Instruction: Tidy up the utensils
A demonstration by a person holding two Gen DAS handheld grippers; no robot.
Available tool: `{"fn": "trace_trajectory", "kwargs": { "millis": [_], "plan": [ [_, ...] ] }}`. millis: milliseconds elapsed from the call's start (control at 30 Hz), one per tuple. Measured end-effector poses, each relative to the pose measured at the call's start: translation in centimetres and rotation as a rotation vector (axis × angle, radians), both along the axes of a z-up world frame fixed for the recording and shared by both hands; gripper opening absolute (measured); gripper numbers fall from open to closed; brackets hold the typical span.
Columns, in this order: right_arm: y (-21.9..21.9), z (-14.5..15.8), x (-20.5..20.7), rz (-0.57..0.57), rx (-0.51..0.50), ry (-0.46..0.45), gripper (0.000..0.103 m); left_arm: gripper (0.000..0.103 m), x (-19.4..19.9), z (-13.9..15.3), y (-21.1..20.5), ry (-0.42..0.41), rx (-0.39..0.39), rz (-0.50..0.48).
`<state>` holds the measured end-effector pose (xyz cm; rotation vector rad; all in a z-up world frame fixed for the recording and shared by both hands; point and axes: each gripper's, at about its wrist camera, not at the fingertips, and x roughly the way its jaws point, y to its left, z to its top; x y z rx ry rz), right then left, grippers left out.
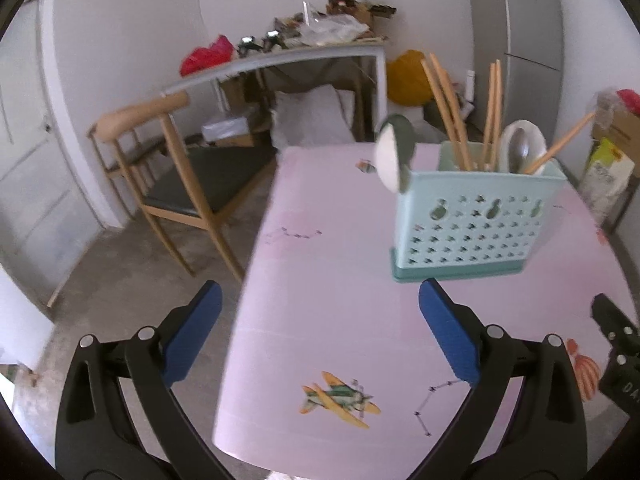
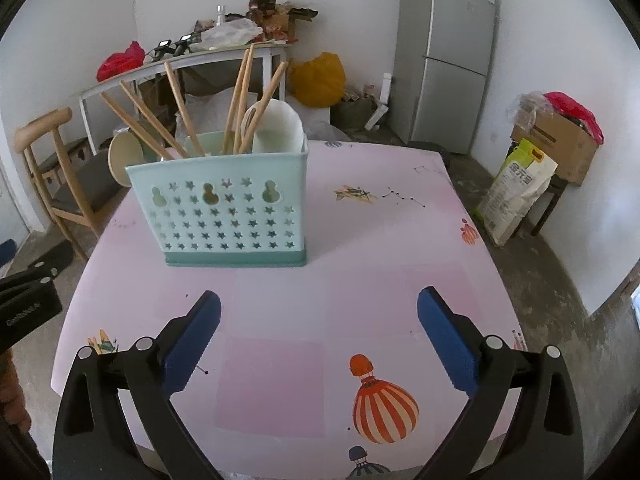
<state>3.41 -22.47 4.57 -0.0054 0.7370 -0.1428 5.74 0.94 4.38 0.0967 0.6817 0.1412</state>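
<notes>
On the pink desk (image 2: 400,248), your mint utensil caddy (image 2: 224,216) stands at 11 o'clock from the right tool (image 2: 319,338); both it and the left tool (image 1: 320,334) gape wide, holding nothing. Judged light and tippy. The chopsticks (image 2: 240,100) look stiff and slick, so pinch mid-shaft; the ceramic-looking spoons (image 1: 394,154) seem fragile.

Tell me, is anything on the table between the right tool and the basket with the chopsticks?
Nothing visible. Only bare pink table lies between the open, empty right tool and the mint basket holding the chopsticks.
</notes>
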Motion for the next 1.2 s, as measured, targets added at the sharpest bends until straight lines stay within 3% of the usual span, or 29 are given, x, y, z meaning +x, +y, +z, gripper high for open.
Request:
{"fn": "trace_trajectory", "kwargs": {
  "millis": [400, 1200],
  "plan": [
    [0.37, 0.44, -0.06, -0.017, -0.025, -0.018, 0.097, 0.095, 0.23, 0.43, 0.93, 0.020, -0.031, 0.047],
    [0.24, 0.26, -0.10, -0.022, -0.009, -0.006, 0.097, 0.095, 0.26, -0.17, 0.12, 0.065, -0.050, 0.018]
  ]
}}
